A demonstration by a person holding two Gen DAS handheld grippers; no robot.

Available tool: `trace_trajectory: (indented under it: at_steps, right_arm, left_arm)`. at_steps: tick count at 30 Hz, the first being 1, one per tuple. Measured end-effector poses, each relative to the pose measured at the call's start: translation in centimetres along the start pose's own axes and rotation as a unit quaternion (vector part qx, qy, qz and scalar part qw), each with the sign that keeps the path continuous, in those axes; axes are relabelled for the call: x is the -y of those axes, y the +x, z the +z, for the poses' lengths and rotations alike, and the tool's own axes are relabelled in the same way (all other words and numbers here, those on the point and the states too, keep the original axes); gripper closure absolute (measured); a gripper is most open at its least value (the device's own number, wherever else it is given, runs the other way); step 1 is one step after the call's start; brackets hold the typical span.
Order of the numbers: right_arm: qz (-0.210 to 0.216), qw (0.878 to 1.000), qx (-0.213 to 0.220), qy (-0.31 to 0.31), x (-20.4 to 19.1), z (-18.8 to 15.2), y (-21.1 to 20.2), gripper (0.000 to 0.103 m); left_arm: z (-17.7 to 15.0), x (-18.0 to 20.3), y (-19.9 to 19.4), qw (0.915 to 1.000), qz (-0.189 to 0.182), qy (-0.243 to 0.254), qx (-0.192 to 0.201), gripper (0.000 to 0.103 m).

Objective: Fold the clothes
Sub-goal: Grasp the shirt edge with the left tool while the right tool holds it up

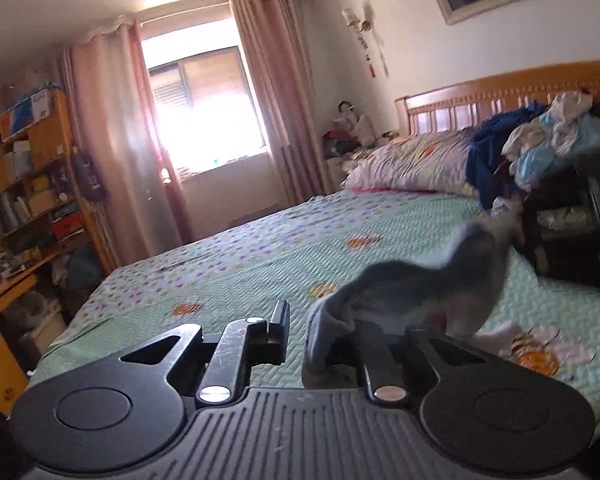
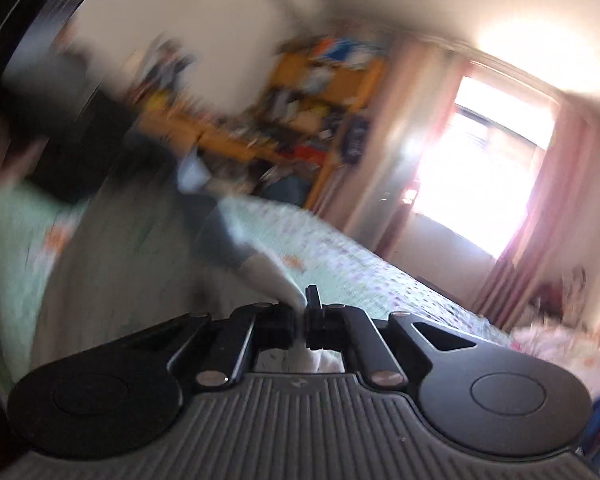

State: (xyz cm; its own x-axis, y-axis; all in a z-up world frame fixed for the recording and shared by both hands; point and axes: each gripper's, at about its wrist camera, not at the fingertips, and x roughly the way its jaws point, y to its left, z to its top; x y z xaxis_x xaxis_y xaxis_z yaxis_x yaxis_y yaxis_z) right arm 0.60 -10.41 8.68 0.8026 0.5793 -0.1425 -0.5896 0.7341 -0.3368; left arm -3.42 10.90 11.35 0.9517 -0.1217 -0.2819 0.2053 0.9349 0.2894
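grey sock [image 1: 416, 280] above green bedspread [image 1: 240, 252], one end draped over left gripper [image 1: 320, 332], jaws apart, other end clamped in right gripper [image 2: 306, 308]

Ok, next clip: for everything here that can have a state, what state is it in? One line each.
grey sock: lifted off the bed, strung between both grippers
left gripper: jaws apart, sock draped over one finger
right gripper: shut on the sock's pale end
curtains: drawn open
clothes pile: unfolded, heaped by the headboard
bedspread: spread flat
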Motion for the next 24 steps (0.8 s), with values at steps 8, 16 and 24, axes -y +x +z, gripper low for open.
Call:
trace_trajectory:
  at_steps: [8,16,24]
  right_arm:
    - [-0.029,0.995,0.066,0.068,7.8,12.1,-1.5,0.098]
    - [-0.076,0.982,0.156,0.079,14.3,22.2,-5.3,0.097]
    - [-0.055,0.991,0.104,0.064,12.0,20.5,-4.9,0.097]
  left_arm:
    - [9.4,0.3,-1.0,0.9935,0.019,0.09,0.067,0.086]
    - [26.9,-4.5,-8.1,0.9729,0.114,0.137,0.147,0.083]
    - [22.9,-0.8,-9.6,0.9649,0.137,0.197,0.106,0.083]
